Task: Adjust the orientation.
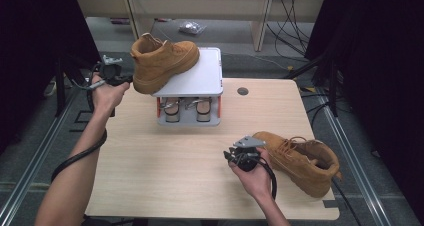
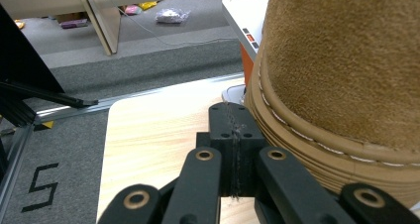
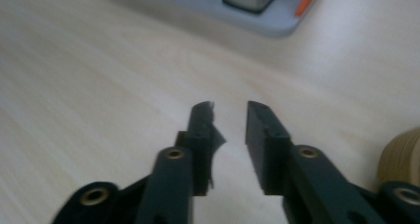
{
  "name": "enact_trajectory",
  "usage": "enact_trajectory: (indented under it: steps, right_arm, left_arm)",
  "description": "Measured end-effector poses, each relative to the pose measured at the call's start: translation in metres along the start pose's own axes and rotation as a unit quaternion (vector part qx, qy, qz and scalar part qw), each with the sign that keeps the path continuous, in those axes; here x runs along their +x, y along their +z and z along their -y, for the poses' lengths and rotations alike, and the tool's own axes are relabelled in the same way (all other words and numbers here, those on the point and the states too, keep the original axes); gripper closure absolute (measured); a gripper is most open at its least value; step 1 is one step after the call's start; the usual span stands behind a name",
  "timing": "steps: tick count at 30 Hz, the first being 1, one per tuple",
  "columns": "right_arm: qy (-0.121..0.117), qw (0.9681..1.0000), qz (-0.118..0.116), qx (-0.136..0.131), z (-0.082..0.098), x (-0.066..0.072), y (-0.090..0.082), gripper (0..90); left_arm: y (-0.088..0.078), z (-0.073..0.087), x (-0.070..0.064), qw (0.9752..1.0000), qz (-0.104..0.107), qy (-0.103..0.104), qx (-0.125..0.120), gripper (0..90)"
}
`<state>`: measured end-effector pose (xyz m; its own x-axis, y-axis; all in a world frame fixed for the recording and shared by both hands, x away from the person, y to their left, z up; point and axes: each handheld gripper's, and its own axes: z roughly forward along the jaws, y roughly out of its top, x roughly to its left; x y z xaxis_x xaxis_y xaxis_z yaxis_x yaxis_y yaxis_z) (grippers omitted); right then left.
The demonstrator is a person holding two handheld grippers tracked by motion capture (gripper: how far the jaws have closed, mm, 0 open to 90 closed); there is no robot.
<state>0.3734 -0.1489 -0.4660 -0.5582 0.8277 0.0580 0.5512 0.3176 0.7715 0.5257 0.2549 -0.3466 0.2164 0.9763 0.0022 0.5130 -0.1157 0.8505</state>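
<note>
While the left gripper [image 2: 233, 135] sits closed beside the boot [image 1: 162, 61] on the far rack [image 1: 200, 81], the right gripper [image 3: 230, 130] hovers narrowly parted, empty, left of the near boot [image 1: 300, 158].

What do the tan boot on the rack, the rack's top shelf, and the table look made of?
Tan high-top boot: matte, napped suede-like upper, pale stitching, ridged rubbery sole. White rack top shelf: smooth, probably plastic or painted metal. Light wooden table: pale wood grain, likely laminate.
</note>
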Motion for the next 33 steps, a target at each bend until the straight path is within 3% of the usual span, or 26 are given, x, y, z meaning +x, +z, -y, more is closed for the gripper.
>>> enact_trajectory:
  steps: [4,12,15,17,22,30,33]
  right_arm:
    - [0.005,0.9996,0.004,-0.028,-0.025,-0.003,0.001,90.0]
    - [0.002,0.996,0.039,-0.08,-0.076,-0.016,0.009,90.0]
    - [0.017,0.995,0.046,-0.087,-0.092,-0.021,0.015,90.0]
    - [0.015,0.9941,0.056,-0.092,-0.101,-0.024,0.018,90.0]
    - [0.026,0.9919,0.06,-0.109,-0.118,-0.027,0.027,90.0]
    - [0.016,0.989,0.075,-0.126,-0.136,-0.025,0.03,90.0]
    - [0.024,0.9883,0.076,-0.129,-0.143,-0.022,0.032,90.0]
  left_arm:
    - [0.0,0.0,0.0,1.0,0.001,0.002,-0.001,89.7]
    - [0.003,0.001,0.001,1.0,0.0,-0.003,-0.004,89.5]
    - [0.005,0.002,0.001,1.0,-0.003,0.0,-0.001,89.3]
    - [0.006,0.003,0.001,1.0,-0.005,0.0,0.0,89.3]
    - [0.007,0.004,0.002,1.0,-0.006,-0.002,-0.004,89.0]
    - [0.008,0.005,0.001,1.0,-0.007,0.0,-0.006,89.0]
    - [0.008,0.005,0.002,0.9999,-0.007,0.003,-0.008,88.3]
